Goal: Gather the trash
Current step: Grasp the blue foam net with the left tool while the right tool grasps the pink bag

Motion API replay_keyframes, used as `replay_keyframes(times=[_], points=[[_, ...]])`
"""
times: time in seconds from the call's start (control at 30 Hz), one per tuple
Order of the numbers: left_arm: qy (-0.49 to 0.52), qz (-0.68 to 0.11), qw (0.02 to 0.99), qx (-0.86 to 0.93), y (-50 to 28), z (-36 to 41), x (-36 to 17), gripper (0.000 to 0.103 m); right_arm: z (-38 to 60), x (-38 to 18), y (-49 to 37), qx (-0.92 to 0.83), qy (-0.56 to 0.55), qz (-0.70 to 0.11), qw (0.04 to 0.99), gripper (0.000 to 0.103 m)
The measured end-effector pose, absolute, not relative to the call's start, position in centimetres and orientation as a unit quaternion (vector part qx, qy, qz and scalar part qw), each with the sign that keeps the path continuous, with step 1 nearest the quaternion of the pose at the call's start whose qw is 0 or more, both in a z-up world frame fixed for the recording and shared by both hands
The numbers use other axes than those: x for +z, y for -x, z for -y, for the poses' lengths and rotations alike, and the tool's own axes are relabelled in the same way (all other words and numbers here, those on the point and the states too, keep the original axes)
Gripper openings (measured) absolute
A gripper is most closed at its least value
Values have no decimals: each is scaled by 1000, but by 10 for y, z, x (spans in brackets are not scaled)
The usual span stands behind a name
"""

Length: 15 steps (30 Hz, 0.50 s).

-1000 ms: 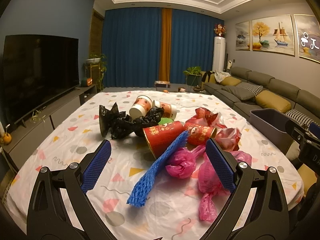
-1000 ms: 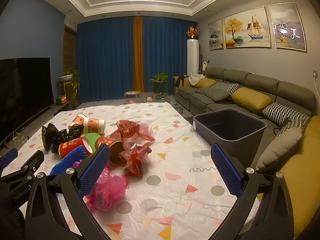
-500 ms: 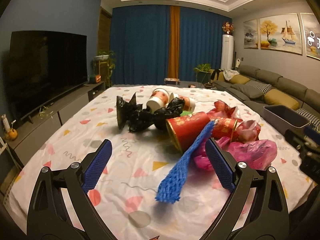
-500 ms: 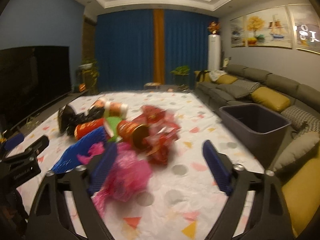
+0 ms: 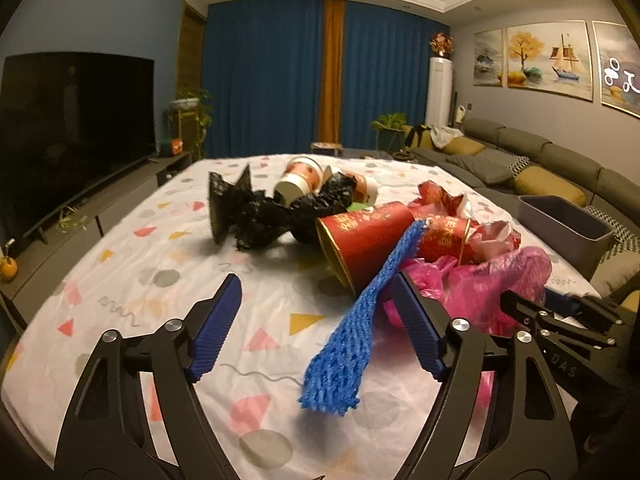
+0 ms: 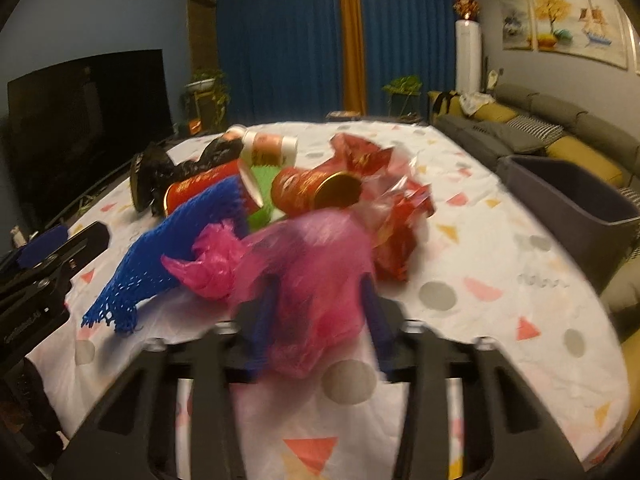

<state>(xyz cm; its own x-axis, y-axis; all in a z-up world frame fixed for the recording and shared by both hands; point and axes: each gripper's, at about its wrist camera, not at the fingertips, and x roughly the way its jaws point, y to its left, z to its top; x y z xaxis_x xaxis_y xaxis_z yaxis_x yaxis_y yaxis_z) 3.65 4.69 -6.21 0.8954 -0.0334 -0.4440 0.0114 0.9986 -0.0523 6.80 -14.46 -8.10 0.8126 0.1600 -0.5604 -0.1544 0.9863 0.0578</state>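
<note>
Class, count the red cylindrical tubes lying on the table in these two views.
2. One red tube lies under the blue foam net; the other red tube lies beside it, behind the pink bag. The pile may hide more.

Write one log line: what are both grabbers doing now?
right gripper: closing on pink bag | left gripper: open, closing around blue net

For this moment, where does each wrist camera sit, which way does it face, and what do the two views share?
Left wrist: on the left hand-held gripper, looking over its blue pads at the blue foam net; the right hand-held gripper shows at right.
Right wrist: on the right hand-held gripper, jaws just closing around the pink plastic bag; the left gripper shows at left.
Shared: net, bag, red tube, grey bin, curtains.
</note>
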Motion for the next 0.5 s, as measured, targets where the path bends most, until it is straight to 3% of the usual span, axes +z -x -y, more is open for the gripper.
replay_keyframes(times=[0.2,0.5], points=[[22,-265,963,-42,-57,-39,-73,58,144,-80,-67,93,2,-290,953,16],[37,-317,945,-71,-75,-41,-85,9,155,-63,-52,85,11,-261,961,16]])
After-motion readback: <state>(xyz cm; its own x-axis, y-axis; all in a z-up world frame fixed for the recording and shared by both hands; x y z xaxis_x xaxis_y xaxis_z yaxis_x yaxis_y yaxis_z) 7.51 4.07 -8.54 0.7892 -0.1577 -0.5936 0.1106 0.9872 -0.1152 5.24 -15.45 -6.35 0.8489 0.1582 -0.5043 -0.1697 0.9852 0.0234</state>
